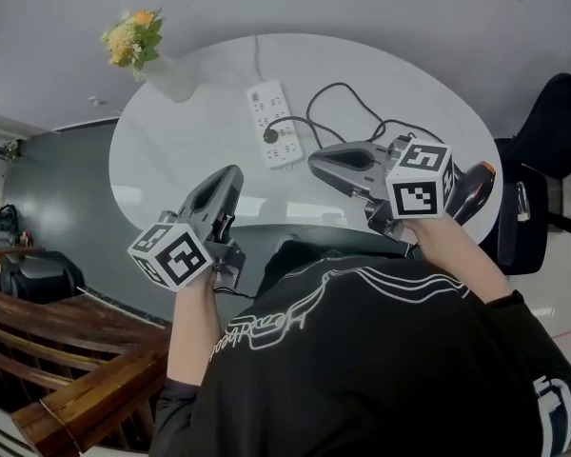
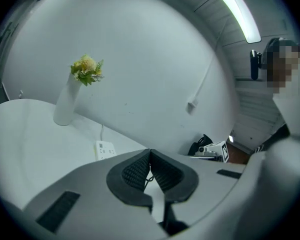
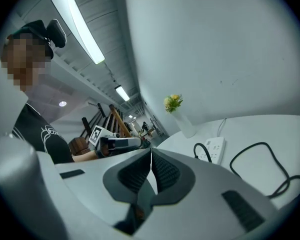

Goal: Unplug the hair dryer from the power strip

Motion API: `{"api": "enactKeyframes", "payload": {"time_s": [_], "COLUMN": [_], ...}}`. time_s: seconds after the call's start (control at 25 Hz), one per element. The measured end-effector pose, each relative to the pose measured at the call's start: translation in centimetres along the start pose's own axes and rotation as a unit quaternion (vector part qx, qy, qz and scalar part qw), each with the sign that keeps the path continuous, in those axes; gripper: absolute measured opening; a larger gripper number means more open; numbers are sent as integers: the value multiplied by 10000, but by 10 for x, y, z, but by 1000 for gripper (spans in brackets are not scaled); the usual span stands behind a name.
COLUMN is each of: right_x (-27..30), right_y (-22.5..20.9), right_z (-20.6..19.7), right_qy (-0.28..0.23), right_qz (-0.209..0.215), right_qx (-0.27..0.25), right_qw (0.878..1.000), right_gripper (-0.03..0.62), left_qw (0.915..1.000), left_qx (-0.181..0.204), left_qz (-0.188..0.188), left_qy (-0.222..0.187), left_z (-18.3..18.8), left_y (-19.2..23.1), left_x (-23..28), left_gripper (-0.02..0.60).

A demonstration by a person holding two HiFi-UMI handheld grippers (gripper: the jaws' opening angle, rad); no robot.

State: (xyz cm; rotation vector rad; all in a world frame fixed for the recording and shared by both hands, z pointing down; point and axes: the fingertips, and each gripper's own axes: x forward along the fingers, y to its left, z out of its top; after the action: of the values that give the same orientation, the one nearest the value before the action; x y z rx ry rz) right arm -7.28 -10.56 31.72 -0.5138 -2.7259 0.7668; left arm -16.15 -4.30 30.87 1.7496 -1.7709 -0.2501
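Observation:
A white power strip (image 1: 276, 122) lies on the round white table (image 1: 171, 160), with a black plug (image 1: 270, 135) seated in it. From the plug a black cord (image 1: 347, 98) loops right toward a black and orange hair dryer (image 1: 474, 190), half hidden behind my right gripper's marker cube. My left gripper (image 1: 230, 174) hovers over the table's near edge, shut and empty. My right gripper (image 1: 319, 163) points left, just below the strip, also shut and empty. The left gripper view shows the strip (image 2: 105, 149) beyond the shut gripper (image 2: 150, 151). In the right gripper view the strip (image 3: 214, 150) and cord (image 3: 260, 159) lie past the gripper (image 3: 151, 151).
A white vase with yellow flowers (image 1: 162, 69) stands at the table's far left. A black office chair (image 1: 552, 160) is to the right of the table. Wooden stair rails (image 1: 67, 350) are at the lower left. A grey wall runs behind the table.

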Motion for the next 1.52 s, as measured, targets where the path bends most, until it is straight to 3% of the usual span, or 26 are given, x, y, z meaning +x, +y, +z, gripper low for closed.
{"api": "enactKeyframes", "payload": {"time_s": [0.24, 0.52, 0.6, 0.72, 0.84, 1.0, 1.16, 1.32, 1.52], "right_x": [3, 18, 23, 30, 38, 50, 59, 67, 83], "right_y": [-17, -41, -46, -55, -64, -74, -81, -89, -99], "right_z": [11, 16, 14, 7, -4, -24, -36, -41, -46], "right_qy": [-212, -553, -693, -857, -1005, -1079, -1070, -931, -528], "right_qz": [-443, -973, -1146, -1458, -1716, -2025, -2219, -2464, -2671], "right_qx": [111, 487, 636, 862, 1072, 1331, 1520, 1101, 404], "right_qw": [9987, 9925, 9890, 9818, 9741, 9642, 9572, 9584, 9614], "right_gripper": [-3, -3, -3, -3, -3, -3, -3, -3, -2], "left_qw": [9976, 9834, 9767, 9654, 9554, 9426, 9214, 9059, 8950], "left_qx": [548, 1350, 1531, 1725, 1863, 2103, 2650, 2986, 3181], "left_qz": [-58, -198, -315, -534, -697, -1118, -1456, -1652, -1753], "left_qy": [409, 1199, 1469, 1880, 2183, 2342, 2442, 2508, 2590], "left_z": [23, 33, 30, 20, 7, -8, -19, -31, -42], "left_y": [50, 107, 121, 138, 153, 160, 160, 160, 166], "left_x": [41, 91, 105, 126, 146, 167, 184, 192, 195], "left_gripper": [3, 6, 19, 102, 123, 190, 204, 238, 245]}}
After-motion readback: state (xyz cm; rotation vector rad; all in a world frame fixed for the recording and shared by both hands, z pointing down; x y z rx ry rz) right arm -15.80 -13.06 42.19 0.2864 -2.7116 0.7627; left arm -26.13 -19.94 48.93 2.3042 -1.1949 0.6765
